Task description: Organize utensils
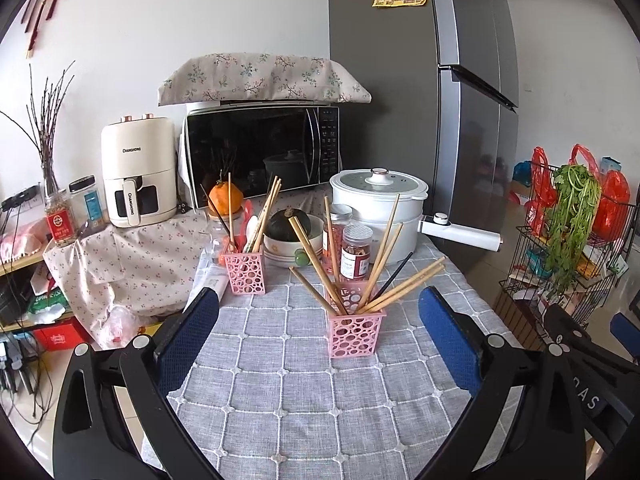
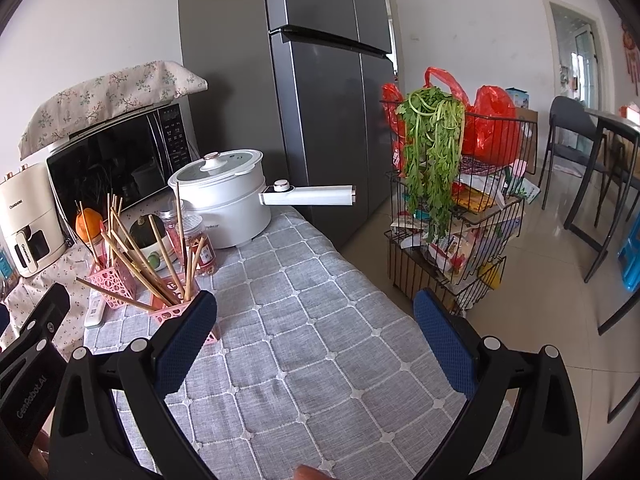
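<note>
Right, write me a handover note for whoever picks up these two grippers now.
Left gripper: open, empty, hovering over the grey tablecloth, facing the near pink holder.
Right gripper: open, empty, aimed past the holders toward the table's right side.
Near pink holder: crammed with wooden chopsticks splayed in all directions, plus one black stick.
Far pink holder: chopsticks with a white spoon and red utensil.
Done: nothing evident. Left: sort the utensils between holders.

Each tool (image 1: 320, 332) is black with blue mesh pads (image 1: 188, 336).
</note>
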The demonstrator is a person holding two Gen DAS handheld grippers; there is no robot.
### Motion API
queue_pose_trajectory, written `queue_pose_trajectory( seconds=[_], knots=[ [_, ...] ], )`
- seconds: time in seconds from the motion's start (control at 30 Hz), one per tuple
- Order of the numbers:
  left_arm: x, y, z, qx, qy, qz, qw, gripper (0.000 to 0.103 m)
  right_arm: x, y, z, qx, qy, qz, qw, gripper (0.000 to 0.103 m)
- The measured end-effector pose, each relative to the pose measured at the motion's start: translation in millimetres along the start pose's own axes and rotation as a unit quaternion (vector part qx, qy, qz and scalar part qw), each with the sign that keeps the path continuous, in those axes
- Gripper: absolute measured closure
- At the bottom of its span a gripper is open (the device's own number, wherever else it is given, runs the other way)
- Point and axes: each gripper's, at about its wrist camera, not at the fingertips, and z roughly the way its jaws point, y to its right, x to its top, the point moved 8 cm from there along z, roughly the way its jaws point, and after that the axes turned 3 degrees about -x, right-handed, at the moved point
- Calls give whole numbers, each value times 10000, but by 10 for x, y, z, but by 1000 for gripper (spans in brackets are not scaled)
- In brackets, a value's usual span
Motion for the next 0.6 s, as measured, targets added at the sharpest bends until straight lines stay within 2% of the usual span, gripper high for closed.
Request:
queue_pose_trajectory(
  seconds=[0.3,0.47,0.6],
  knots=[
    [56,74,-49,-53,194,198,9996,14,-5,10,13,8,-51,6,10000,7],
    [82,25,-47,15,142,85,9999,7,14,34,9,-4,-24,40,10000,7],
    [101,15,-57,131,153,111,9997,7,19,39,17,1,-32,45,10000,7]
  ],
)
